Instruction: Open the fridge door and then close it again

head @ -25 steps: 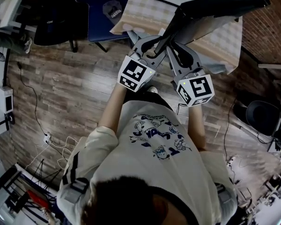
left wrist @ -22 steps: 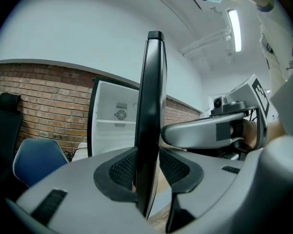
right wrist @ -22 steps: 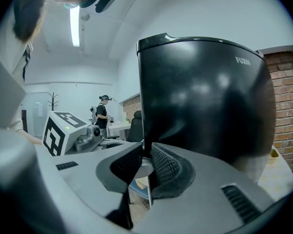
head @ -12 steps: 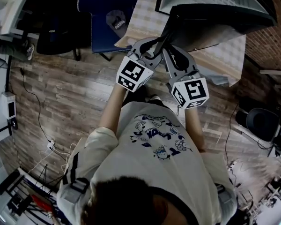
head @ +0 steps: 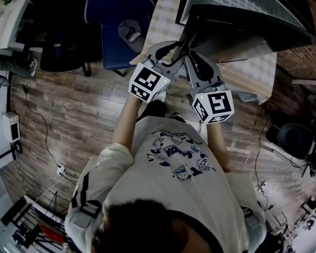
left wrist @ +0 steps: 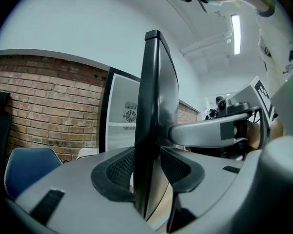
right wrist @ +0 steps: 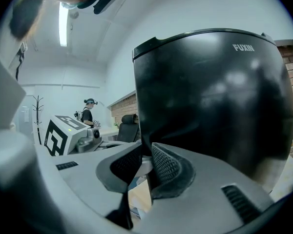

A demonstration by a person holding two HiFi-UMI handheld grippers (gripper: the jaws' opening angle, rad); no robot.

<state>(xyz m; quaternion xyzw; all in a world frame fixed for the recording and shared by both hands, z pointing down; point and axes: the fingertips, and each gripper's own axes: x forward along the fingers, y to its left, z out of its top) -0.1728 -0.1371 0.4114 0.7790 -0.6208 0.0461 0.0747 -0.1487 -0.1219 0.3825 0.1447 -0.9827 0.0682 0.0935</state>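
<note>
Fridge door (right wrist: 210, 96) stood upright and edge-on between both claws, the right claw (right wrist: 147, 167) clamped on its free edge, the left claw (left wrist: 149, 167) pinching it, jaws just loosening.

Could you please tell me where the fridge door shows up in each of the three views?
Head view: the fridge door is the dark panel at upper right.
Left gripper view: it is seen edge-on, a black upright strip at centre.
Right gripper view: its glossy black face fills the centre and right.
Shared landmark: the brick wall, at left and at far right.
</note>
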